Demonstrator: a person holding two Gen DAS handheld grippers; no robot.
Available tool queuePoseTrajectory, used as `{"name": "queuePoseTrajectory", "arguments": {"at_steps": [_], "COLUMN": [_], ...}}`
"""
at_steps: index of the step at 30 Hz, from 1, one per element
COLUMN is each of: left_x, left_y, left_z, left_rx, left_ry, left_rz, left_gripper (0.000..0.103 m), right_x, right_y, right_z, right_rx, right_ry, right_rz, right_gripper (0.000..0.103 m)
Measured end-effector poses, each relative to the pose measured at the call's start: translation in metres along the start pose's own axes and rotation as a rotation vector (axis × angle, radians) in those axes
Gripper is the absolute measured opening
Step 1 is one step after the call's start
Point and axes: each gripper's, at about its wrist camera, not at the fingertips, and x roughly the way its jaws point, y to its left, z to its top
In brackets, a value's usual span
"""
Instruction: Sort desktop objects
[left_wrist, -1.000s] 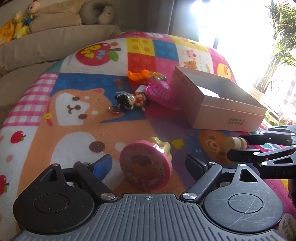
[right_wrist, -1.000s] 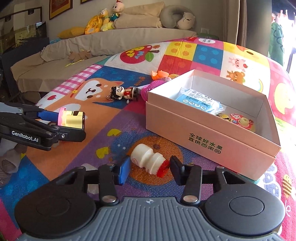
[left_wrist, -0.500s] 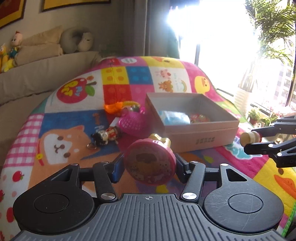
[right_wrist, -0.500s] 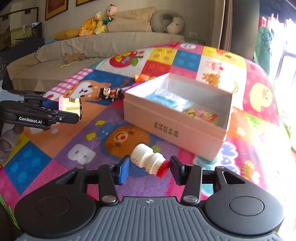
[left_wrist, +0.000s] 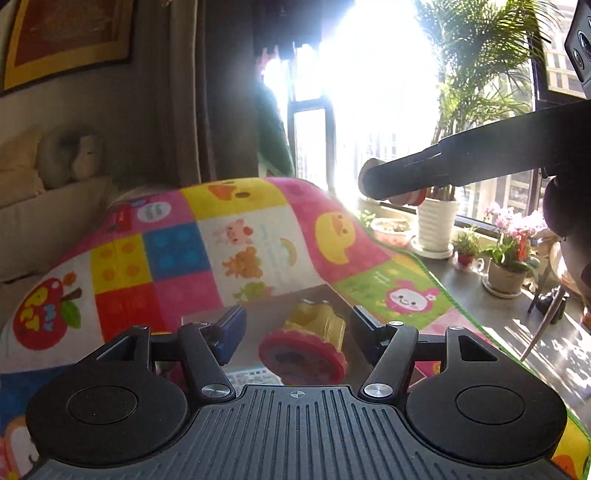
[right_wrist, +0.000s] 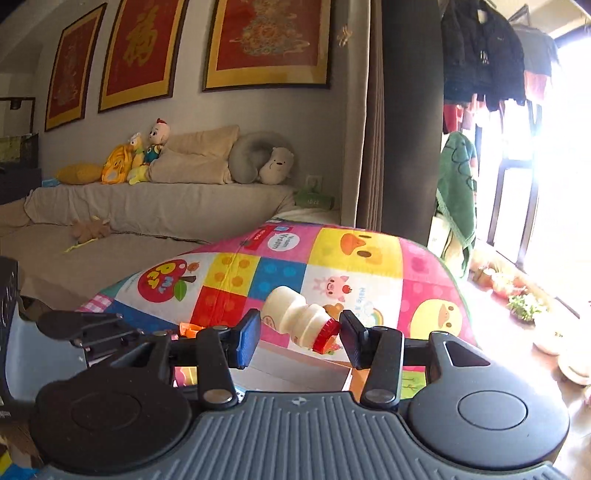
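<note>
My left gripper (left_wrist: 297, 328) is open over the pink cardboard box (left_wrist: 258, 314). The pink and yellow round toy (left_wrist: 306, 347) lies loose between and below its fingers, inside the box, clear of both pads. My right gripper (right_wrist: 299, 332) is shut on a small white bottle with a red cap (right_wrist: 299, 321) and holds it in the air above the box's far rim (right_wrist: 295, 369). The right gripper also shows in the left wrist view as dark fingers (left_wrist: 424, 173) at the upper right. Part of the left gripper (right_wrist: 85, 328) shows at the left of the right wrist view.
The colourful play mat (left_wrist: 236, 243) covers the table under the box. An orange toy (right_wrist: 190, 328) lies on the mat left of the box. A sofa with plush toys (right_wrist: 147, 158) stands behind. Potted plants (left_wrist: 506, 258) line the window sill at right.
Both grippers rose and moved over the box. My left gripper opened and the pink round toy dropped from it into the box. My right gripper still holds the bottle.
</note>
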Motion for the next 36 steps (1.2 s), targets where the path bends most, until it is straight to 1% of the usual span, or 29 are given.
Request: {"name": "queuePoseTrajectory", "arguments": {"at_steps": [2,3,4,6,8,10,12,15,16,19,22,24,26,28,29,30,33,36], "left_x": [-0.005,-0.013,-0.017,-0.028,-0.032,-0.035,-0.039,-0.05,-0.051,-0.054,-0.054,-0.06,-0.061,-0.059,-0.058,-0.057,-0.056,-0.056], "left_y": [0.012,0.022,0.028,0.048,0.067,0.09,0.109,0.128,0.132,0.142,0.146,0.147,0.149,0.149,0.149,0.148,0.146,0.146], "left_z": [-0.011,-0.021,-0.028,-0.047,-0.064,-0.081,-0.096,-0.115,-0.119,-0.132,-0.136,-0.137,-0.139,-0.14,-0.14,-0.141,-0.142,-0.143], "left_rx": [-0.03,-0.039,-0.042,-0.052,-0.07,-0.119,-0.185,-0.276,-0.305,-0.388,-0.421,-0.444,-0.469,-0.483,-0.486,-0.484,-0.482,-0.489], "left_ry": [0.014,0.019,0.025,0.054,0.088,0.127,0.141,0.117,0.107,0.086,0.068,0.031,0.029,0.049,0.056,0.061,0.078,0.097], "left_rz": [0.0,0.012,0.03,0.081,0.132,0.201,0.277,0.386,0.4,0.402,0.397,0.394,0.386,0.357,0.347,0.34,0.325,0.309], "left_gripper": [0.077,0.082,0.085,0.085,0.087,0.087,0.088,0.095,0.095,0.095,0.095,0.097,0.098,0.099,0.099,0.099,0.1,0.1], "right_x": [0.022,0.03,0.035,0.041,0.045,0.05,0.055,0.069,0.075,0.103,0.146,0.182,0.218,0.255,0.273,0.291,0.34,0.376], "right_y": [-0.003,-0.002,-0.001,0.003,0.007,0.012,0.017,0.028,0.032,0.051,0.073,0.091,0.109,0.124,0.128,0.129,0.124,0.127], "right_z": [0.005,0.005,0.003,-0.004,-0.013,-0.02,-0.022,-0.019,-0.017,-0.005,0.006,0.01,0.011,0.012,0.011,0.011,0.008,0.0], "right_rx": [0.039,0.045,0.046,0.041,0.046,0.054,0.058,0.078,0.088,0.126,0.181,0.192,0.161,0.088,0.06,0.065,0.142,0.115], "right_ry": [0.038,0.051,0.058,0.067,0.083,0.11,0.135,0.175,0.189,0.252,0.357,0.429,0.475,0.484,0.493,0.51,0.561,0.6], "right_rz": [0.016,0.018,0.024,0.037,0.04,0.047,0.06,0.089,0.105,0.171,0.232,0.24,0.208,0.132,0.092,0.056,-0.023,-0.095], "right_gripper": [0.048,0.049,0.05,0.059,0.061,0.061,0.063,0.065,0.066,0.067,0.067,0.067,0.066,0.044,0.03,0.03,0.03,0.03]}}
